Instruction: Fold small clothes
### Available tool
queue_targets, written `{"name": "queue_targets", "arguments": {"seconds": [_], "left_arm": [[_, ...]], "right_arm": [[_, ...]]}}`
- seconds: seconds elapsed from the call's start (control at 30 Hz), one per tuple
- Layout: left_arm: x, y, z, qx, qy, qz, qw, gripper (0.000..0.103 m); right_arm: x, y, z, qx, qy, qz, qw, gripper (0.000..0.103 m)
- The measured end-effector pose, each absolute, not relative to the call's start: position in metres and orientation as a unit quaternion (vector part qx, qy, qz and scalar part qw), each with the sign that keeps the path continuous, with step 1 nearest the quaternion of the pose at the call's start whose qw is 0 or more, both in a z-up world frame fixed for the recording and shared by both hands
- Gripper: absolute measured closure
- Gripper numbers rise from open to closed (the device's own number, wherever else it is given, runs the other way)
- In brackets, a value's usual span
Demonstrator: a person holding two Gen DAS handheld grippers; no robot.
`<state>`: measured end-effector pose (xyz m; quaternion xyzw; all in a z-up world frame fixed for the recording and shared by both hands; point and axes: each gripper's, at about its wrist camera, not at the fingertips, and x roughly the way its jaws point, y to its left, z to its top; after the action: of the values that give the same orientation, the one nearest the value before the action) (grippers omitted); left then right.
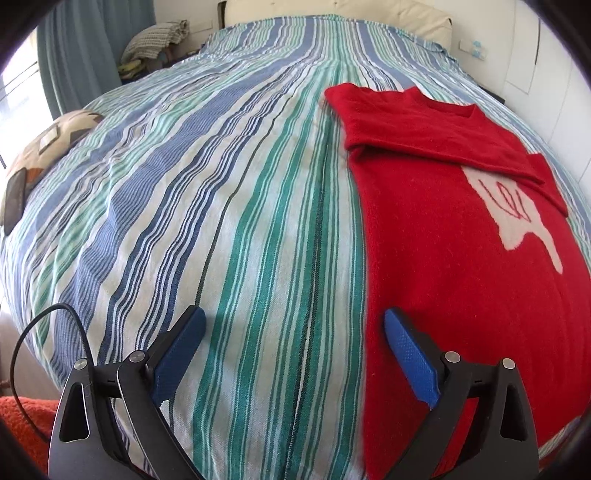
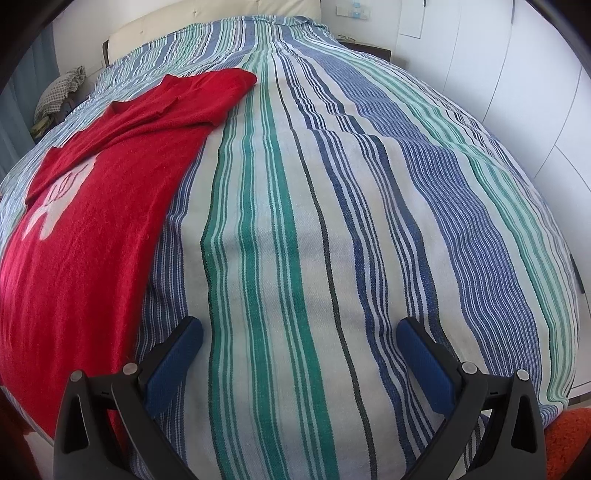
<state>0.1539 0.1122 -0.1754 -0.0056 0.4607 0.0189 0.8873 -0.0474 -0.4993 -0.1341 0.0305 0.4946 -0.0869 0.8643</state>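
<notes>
A bed covered by a woven bedspread [image 1: 229, 192] striped lengthwise in blue, green and white fills both wrist views. On the bedspread lies a red knitted sweater [image 1: 436, 236] with a pale cream motif on its chest, laid flat with its neckline pointing toward the cream padded headboard [image 1: 332, 9]. One sleeve is folded across the chest and covers the top of the motif, so the design cannot be made out in full. The sweater's lower hem is cut off by the frame edge in both views, as is its far side. The left gripper [image 1: 293, 334] hangs above the bedspread with its blue-padded fingers spread wide and nothing between them; its right finger sits over the sweater's near edge, though whether it touches the knit is unclear. The right gripper [image 2: 299, 341] is likewise spread wide and empty over bare stripes, with the sweater just beside its left finger. Beyond the sweater, near the headboard, a heap of checked cloth [image 1: 155, 38] rests beside the bed, too small to identify. At the bedspread's left edge lies a patterned cushion [image 1: 48, 147], partly cut off. Orange textured fabric [image 2: 569, 443] shows below the bedspread's corner.
</notes>
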Motion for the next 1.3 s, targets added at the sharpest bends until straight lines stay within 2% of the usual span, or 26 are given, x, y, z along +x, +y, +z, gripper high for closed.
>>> {"name": "queue_targets", "arguments": {"seconds": [1.3], "left_arm": [[0.1553,0.1165,-0.1807,-0.016,0.468,0.021,0.883,0.001]], "right_arm": [[-0.0488,-0.4985,-0.1340,0.028,0.491,-0.087,0.866,0.000]]}}
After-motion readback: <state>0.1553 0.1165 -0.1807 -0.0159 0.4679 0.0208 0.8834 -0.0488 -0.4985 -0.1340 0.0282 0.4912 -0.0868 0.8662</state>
